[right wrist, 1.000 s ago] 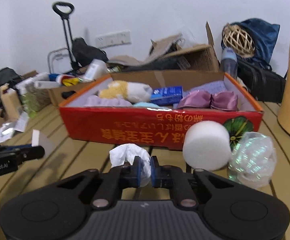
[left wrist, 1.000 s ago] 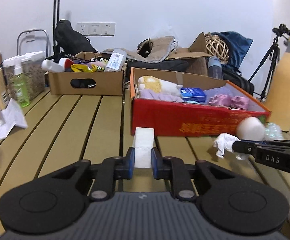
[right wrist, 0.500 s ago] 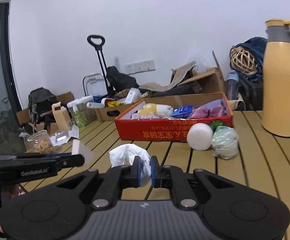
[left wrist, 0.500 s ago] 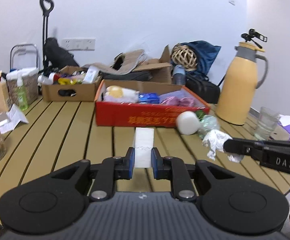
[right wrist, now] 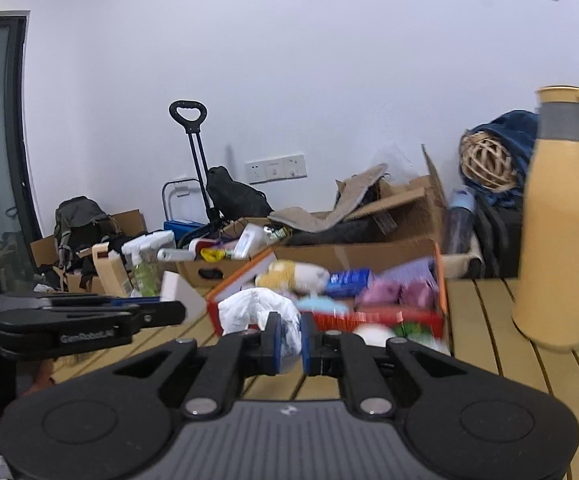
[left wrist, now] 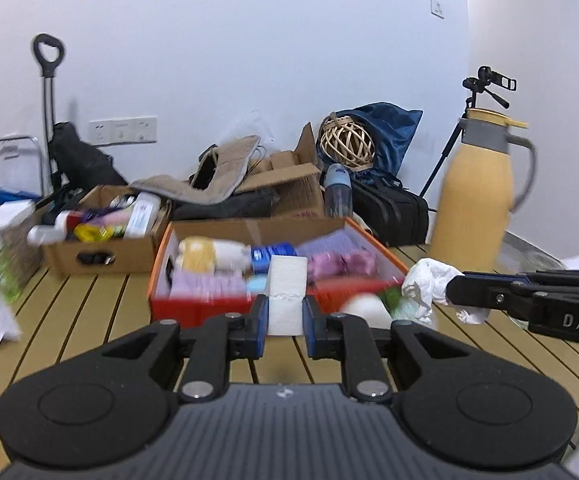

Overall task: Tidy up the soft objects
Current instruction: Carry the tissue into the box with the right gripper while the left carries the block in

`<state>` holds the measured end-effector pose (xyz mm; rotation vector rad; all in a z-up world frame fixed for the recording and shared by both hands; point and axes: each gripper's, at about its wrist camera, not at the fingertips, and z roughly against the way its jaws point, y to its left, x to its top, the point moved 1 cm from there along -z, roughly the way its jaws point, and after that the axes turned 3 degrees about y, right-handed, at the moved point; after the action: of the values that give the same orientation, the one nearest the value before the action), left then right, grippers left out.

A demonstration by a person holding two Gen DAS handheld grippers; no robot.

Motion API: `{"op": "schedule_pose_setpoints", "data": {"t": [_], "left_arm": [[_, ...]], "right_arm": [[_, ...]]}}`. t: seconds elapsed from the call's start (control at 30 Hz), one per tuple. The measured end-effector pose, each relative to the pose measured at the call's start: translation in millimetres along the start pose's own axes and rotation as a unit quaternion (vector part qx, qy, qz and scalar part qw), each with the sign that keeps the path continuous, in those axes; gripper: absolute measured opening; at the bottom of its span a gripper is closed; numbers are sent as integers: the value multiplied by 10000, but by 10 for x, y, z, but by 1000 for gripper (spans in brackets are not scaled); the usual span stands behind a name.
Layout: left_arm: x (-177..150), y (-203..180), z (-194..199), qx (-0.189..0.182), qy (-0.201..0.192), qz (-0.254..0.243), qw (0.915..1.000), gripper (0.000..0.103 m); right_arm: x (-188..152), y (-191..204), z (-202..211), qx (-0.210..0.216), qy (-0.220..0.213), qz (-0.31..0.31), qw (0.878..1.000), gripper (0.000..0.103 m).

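Nearest in the left wrist view, the left gripper (left wrist: 285, 316) pinches a white foam block (left wrist: 286, 294) upright between its blue pads; at 3 o'clock the right gripper (left wrist: 455, 292) comes in from the side, clamped on a crumpled white tissue wad (left wrist: 425, 286). The right wrist view confirms that pinch, only a small fold of the wad (right wrist: 257, 312) sitting between the pads. Just beyond, low at 12 o'clock, lies the red cardboard box (left wrist: 193, 312) of soft things, with a white foam cylinder (left wrist: 365, 312) against its front wall. Farther, at 2 o'clock, stands the yellow thermos jug (left wrist: 475, 208). Judged risks: the loosely caught wad could slip out short of the box, and the two grippers could collide over it.
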<state>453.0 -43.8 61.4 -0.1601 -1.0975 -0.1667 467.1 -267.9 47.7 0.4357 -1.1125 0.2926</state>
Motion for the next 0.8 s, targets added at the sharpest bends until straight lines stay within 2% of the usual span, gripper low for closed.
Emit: {"op": "schedule_pose_setpoints", "data": {"t": [0.1, 0.23, 0.33, 0.5, 0.53, 0.63, 0.7, 0.77, 0.8], "left_arm": [[316, 173, -484, -15, 146, 0, 9999, 19], [654, 432, -1160, -39, 439, 117, 9990, 19], [760, 578, -1627, -19, 708, 142, 9974, 19], [676, 751, -2255, 30, 1168, 274, 9928, 19], [641, 781, -2357, 104, 1254, 300, 9916, 25], [540, 847, -2521, 251, 1445, 318, 9887, 51], [516, 882, -2522, 261, 1439, 395, 9885, 52], [532, 907, -2474, 249, 1366, 409, 9895, 54], [558, 915, -2439, 275, 1323, 423, 9899, 54]], "right_arm": [[340, -238, -545, 192, 293, -229, 9991, 10], [674, -510, -1447, 203, 897, -397, 9950, 10], [803, -632, -2056, 104, 1256, -394, 9913, 10], [806, -712, -2791, -24, 1720, -309, 9846, 10], [784, -705, -2904, -46, 1799, -226, 9834, 12], [679, -664, -3144, -215, 2004, -32, 9795, 14], [643, -642, -3225, -346, 2053, 87, 9780, 18], [630, -661, -3247, -405, 2095, 15, 9770, 28], [646, -685, -3240, -403, 2061, -61, 9777, 38]]}}
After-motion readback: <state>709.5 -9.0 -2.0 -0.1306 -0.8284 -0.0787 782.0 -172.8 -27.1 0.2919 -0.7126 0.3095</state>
